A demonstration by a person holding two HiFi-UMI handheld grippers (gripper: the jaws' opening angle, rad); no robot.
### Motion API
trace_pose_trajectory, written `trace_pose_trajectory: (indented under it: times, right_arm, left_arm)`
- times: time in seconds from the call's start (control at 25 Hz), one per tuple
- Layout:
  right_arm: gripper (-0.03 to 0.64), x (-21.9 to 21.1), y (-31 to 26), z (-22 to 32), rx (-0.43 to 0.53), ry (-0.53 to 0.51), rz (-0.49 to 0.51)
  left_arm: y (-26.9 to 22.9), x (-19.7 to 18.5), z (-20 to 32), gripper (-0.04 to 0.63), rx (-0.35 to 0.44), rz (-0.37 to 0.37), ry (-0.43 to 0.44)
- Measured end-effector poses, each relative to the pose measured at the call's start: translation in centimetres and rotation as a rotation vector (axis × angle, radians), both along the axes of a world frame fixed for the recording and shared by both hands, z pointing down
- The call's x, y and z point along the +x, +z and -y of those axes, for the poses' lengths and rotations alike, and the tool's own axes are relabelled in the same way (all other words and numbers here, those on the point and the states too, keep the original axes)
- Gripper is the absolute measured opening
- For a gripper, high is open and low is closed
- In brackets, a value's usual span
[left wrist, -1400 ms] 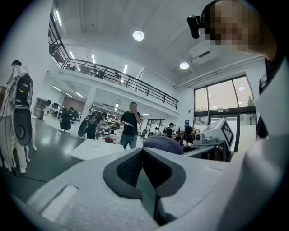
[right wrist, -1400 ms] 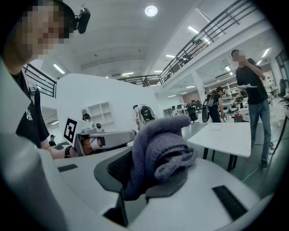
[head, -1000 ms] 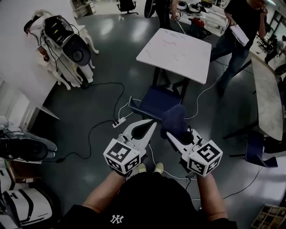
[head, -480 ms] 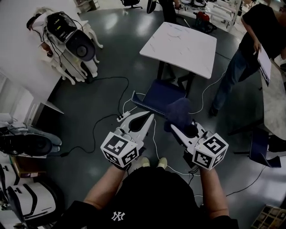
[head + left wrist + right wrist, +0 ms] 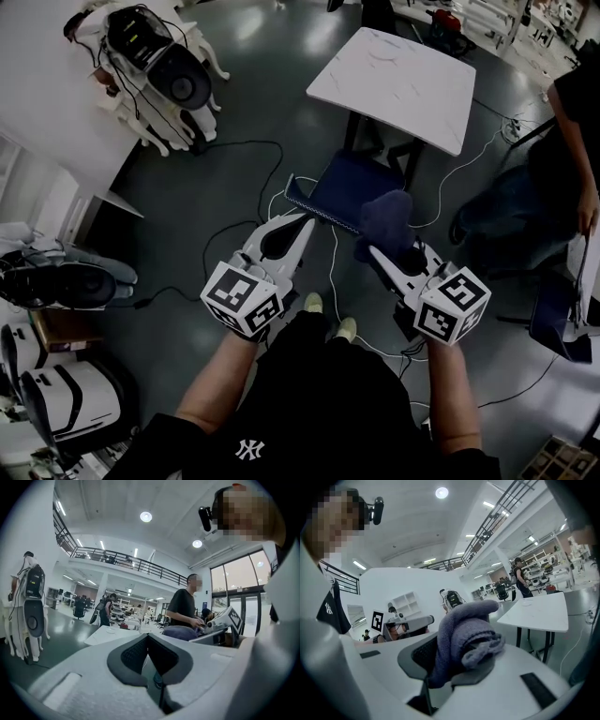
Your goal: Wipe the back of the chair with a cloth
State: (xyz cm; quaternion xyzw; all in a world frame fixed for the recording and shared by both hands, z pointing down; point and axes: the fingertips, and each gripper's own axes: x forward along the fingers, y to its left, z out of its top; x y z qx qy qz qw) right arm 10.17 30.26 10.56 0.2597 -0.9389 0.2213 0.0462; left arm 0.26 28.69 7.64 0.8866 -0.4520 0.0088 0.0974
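Note:
The chair point(image 5: 349, 186) has a navy seat and is tucked under a white table point(image 5: 394, 67). The pale top edge of its back point(image 5: 307, 210) faces me. My left gripper point(image 5: 302, 225) is shut and holds nothing; its tips hover just over that top edge. In the left gripper view the left gripper point(image 5: 148, 637) shows closed jaws. My right gripper point(image 5: 382, 249) is shut on a bunched blue-grey cloth point(image 5: 386, 223), held beside the chair back's right end. The cloth point(image 5: 465, 632) bulges out of the right gripper point(image 5: 451, 649) and hides its tips.
Cables and a power strip point(image 5: 246, 246) lie on the dark floor left of the chair. White equipment point(image 5: 155, 66) stands against the left wall. A person point(image 5: 572, 159) stands at the right, near another navy chair point(image 5: 551, 314). My feet point(image 5: 328, 317) are just behind the chair.
The view has drifted, so the chair and table now sit higher and further right. The person at the right moved toward the frame's edge. Both grippers keep their hold and spacing.

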Motion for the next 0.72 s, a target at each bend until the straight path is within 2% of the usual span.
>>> trace_pose_trajectory:
  times: [0.28, 0.72]
  right_arm:
    - [0.091, -2.7, 1.9, 4.4, -0.025, -0.030, -0.055]
    - [0.091, -10.6, 6.5, 17.0, -0.056, -0.126, -0.160]
  left_arm:
    - [1.6, -3.5, 4.8, 0.009, -0.007, -0.005, -0.009]
    - [6.3, -8.4, 18.1, 0.009, -0.023, -0.015, 0.106]
